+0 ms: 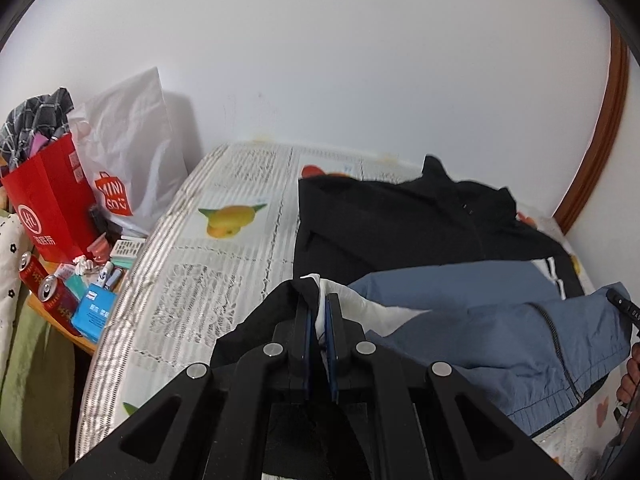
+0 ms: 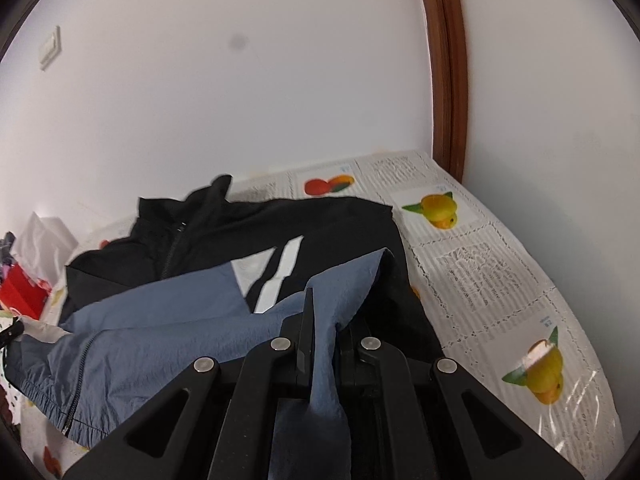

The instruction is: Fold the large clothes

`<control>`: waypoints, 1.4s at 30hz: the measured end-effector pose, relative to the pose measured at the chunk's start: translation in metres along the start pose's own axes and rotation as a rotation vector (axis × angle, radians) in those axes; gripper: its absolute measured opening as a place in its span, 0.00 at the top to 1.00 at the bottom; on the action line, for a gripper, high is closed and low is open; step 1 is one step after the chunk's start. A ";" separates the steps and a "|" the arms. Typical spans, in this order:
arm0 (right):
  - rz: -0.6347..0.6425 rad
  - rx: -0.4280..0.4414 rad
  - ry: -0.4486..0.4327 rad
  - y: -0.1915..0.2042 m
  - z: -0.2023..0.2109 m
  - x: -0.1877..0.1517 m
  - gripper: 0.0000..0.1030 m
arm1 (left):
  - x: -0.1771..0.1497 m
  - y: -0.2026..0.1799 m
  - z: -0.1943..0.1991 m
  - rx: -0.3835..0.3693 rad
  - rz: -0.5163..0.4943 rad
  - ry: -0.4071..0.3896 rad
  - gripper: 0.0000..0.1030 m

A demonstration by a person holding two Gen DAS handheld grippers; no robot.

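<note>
A black, blue and white zip jacket (image 1: 400,220) lies on the table with the fruit-print cloth (image 1: 224,248), its collar toward the wall. My left gripper (image 1: 319,300) is shut on a bunch of its black and white fabric at the near left edge. In the right wrist view the jacket (image 2: 224,232) lies with its black chest up and its blue lower part folded over. My right gripper (image 2: 326,312) is shut on a fold of the blue fabric (image 2: 344,280) at the jacket's near right side, held up off the table.
A red paper bag (image 1: 48,208) and a white Miniso bag (image 1: 128,152) stand left of the table on a side shelf with drink cans (image 1: 52,292) and small boxes. A wooden door frame (image 2: 448,80) runs up the wall. A hand (image 1: 630,376) shows at the right edge.
</note>
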State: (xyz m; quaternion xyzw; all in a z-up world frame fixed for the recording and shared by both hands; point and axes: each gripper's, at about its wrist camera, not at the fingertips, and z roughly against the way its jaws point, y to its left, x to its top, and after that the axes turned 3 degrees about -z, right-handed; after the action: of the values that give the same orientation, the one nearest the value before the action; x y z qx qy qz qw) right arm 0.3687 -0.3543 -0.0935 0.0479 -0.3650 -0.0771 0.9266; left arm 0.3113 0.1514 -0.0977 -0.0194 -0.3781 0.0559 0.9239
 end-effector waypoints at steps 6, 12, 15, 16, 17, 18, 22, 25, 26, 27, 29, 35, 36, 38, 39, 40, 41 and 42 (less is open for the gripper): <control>0.012 -0.091 0.076 -0.002 -0.033 -0.008 0.89 | -0.002 -0.007 -0.018 -0.015 -0.011 0.044 0.89; 0.020 -0.058 0.139 -0.010 -0.020 -0.016 0.70 | -0.006 -0.007 -0.010 -0.057 -0.022 0.068 0.69; 0.076 -0.025 0.092 -0.014 0.013 -0.022 0.65 | -0.008 -0.004 0.011 -0.099 -0.023 0.039 0.50; 0.087 -0.025 0.079 -0.015 0.023 -0.024 0.64 | -0.009 -0.002 0.020 -0.108 -0.029 0.023 0.50; 0.097 -0.039 0.064 -0.020 0.035 -0.027 0.64 | -0.010 0.000 0.026 -0.110 -0.033 0.014 0.50; 0.100 -0.051 0.060 -0.024 0.042 -0.030 0.63 | -0.011 0.002 0.032 -0.111 -0.034 0.004 0.49; 0.104 -0.100 0.093 -0.046 0.055 -0.047 0.63 | -0.026 0.024 0.046 -0.075 0.000 -0.014 0.40; 0.066 -0.085 0.156 -0.063 0.050 -0.065 0.63 | -0.042 0.043 0.037 -0.043 0.035 0.039 0.40; 0.056 -0.073 0.179 -0.067 0.047 -0.072 0.63 | -0.047 0.048 0.034 -0.035 0.042 0.053 0.40; 0.056 -0.068 0.189 -0.068 0.046 -0.077 0.63 | -0.052 0.052 0.031 -0.028 0.048 0.068 0.40; 0.067 -0.049 0.198 -0.066 0.044 -0.085 0.63 | -0.061 0.058 0.024 -0.024 0.053 0.092 0.40; 0.081 -0.047 0.206 -0.057 0.029 -0.090 0.63 | -0.069 0.056 0.000 -0.043 0.037 0.142 0.41; 0.078 -0.049 0.208 -0.057 0.027 -0.091 0.63 | -0.069 0.054 -0.004 -0.048 0.034 0.144 0.41; 0.092 -0.064 0.203 -0.054 0.023 -0.092 0.64 | -0.071 0.051 -0.009 -0.053 0.028 0.150 0.51; 0.107 -0.074 0.201 -0.053 0.022 -0.092 0.66 | -0.071 0.049 -0.010 -0.058 0.030 0.153 0.55; 0.120 -0.085 0.199 -0.051 0.021 -0.093 0.73 | -0.073 0.047 -0.012 -0.064 0.035 0.159 0.62; 0.140 -0.105 0.192 -0.049 0.021 -0.094 0.80 | -0.074 0.046 -0.012 -0.058 0.034 0.161 0.71; 0.153 -0.115 0.187 -0.048 0.022 -0.094 0.90 | -0.075 0.044 -0.012 -0.047 0.028 0.160 0.78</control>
State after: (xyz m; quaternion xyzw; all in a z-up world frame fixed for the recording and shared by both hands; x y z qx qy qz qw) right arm 0.2808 -0.3858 -0.1476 -0.0264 -0.2748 -0.0222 0.9609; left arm 0.2623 0.1862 -0.1619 -0.0509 -0.3039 0.0582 0.9496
